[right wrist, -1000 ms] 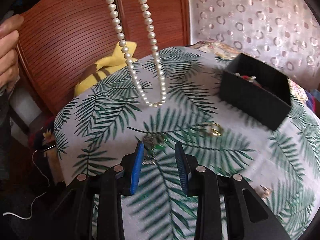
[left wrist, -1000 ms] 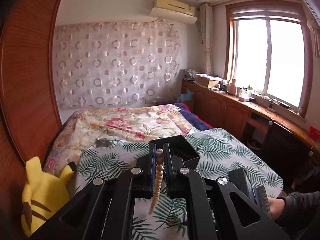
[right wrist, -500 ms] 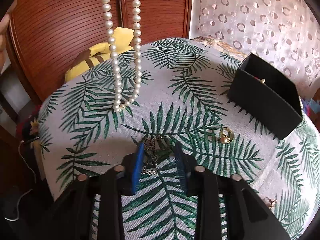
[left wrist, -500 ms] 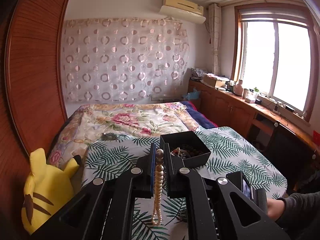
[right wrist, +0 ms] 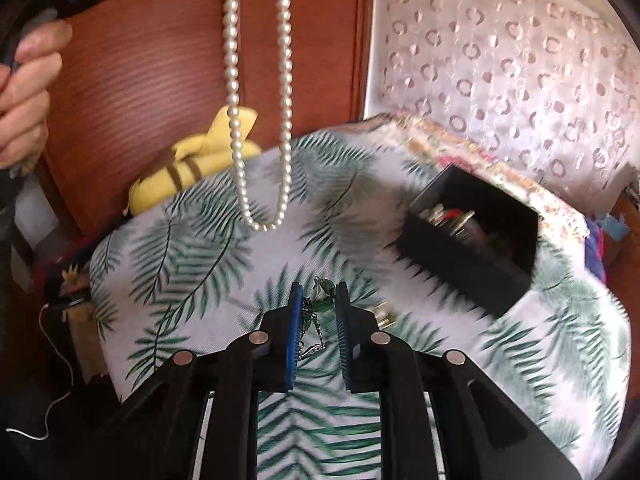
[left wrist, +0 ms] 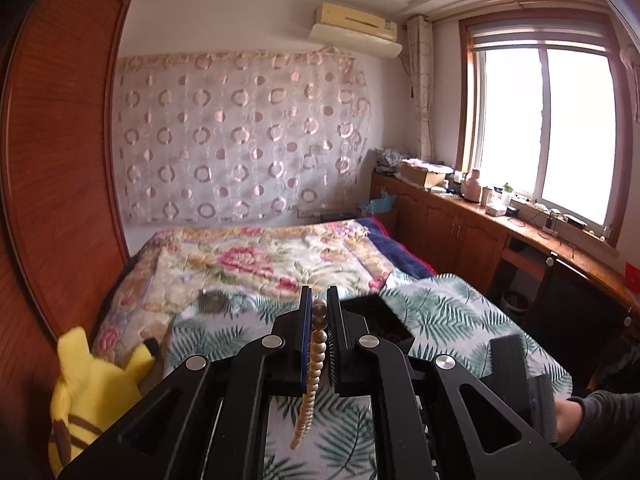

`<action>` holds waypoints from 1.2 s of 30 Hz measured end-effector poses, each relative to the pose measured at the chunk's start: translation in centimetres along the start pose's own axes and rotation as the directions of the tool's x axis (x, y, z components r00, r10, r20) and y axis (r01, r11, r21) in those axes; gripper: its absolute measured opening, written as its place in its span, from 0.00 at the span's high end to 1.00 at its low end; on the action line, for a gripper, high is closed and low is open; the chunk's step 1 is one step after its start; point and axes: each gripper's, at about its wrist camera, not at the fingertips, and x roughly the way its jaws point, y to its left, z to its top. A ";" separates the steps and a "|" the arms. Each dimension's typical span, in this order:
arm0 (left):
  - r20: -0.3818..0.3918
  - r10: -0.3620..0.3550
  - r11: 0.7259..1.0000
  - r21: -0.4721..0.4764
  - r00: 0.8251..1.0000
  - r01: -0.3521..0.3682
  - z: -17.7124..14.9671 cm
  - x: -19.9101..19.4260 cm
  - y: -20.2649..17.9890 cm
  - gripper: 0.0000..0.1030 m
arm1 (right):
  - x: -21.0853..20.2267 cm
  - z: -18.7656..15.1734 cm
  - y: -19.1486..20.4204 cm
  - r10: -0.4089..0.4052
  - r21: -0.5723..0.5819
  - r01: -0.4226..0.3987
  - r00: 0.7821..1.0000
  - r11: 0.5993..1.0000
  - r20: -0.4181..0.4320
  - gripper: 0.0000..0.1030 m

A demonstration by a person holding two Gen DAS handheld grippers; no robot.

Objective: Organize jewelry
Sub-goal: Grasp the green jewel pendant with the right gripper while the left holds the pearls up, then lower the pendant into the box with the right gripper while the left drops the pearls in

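The left gripper is closed tight, with its two fingers almost together, and it points a little downward. The bare left hand grips its handle. The right gripper points more steeply down; its jaws have just been closing and now stand narrow around a small piece.

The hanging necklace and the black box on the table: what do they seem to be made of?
The necklace looks like pearls or glossy imitation beads: round, off-white, each with a bright highlight. The box looks like matte black cardboard: thin straight walls, no shine. Neither can be confirmed.
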 end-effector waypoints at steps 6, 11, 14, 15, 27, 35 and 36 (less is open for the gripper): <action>0.026 -0.014 1.000 0.025 1.000 0.014 3.5 2.4 -1.4 0.94 | -1.9 2.7 -4.3 -0.038 0.018 0.037 0.998 0.999 0.048 0.82; 0.022 -0.044 0.999 0.027 0.999 0.043 5.8 5.1 -2.6 0.94 | -1.8 4.8 -8.0 -0.077 0.051 0.073 0.995 0.996 0.065 0.82; 0.019 -0.046 0.998 0.040 0.999 0.045 7.2 6.7 -3.4 0.94 | -1.0 5.4 -10.0 -0.094 0.078 0.089 0.994 0.993 0.057 0.82; 0.014 -0.050 0.998 0.039 0.999 0.049 7.7 7.5 -3.6 0.94 | -0.6 5.4 -10.3 -0.098 0.085 0.094 0.994 0.992 0.053 0.82; -0.114 -0.052 0.998 0.038 0.992 0.057 6.7 16.2 -5.3 0.94 | 4.1 3.8 -15.1 -0.107 0.223 0.107 0.994 0.969 -0.013 0.73; -0.242 -0.052 0.998 0.015 0.969 0.058 0.7 21.1 -5.1 0.93 | 1.5 1.2 -14.6 -0.109 0.238 0.103 0.994 0.966 0.013 0.72; -0.250 -0.049 0.998 0.018 0.967 0.055 0.0 21.1 -4.9 0.89 | 0.8 0.4 -14.3 -0.111 0.241 0.105 0.994 0.965 0.013 0.72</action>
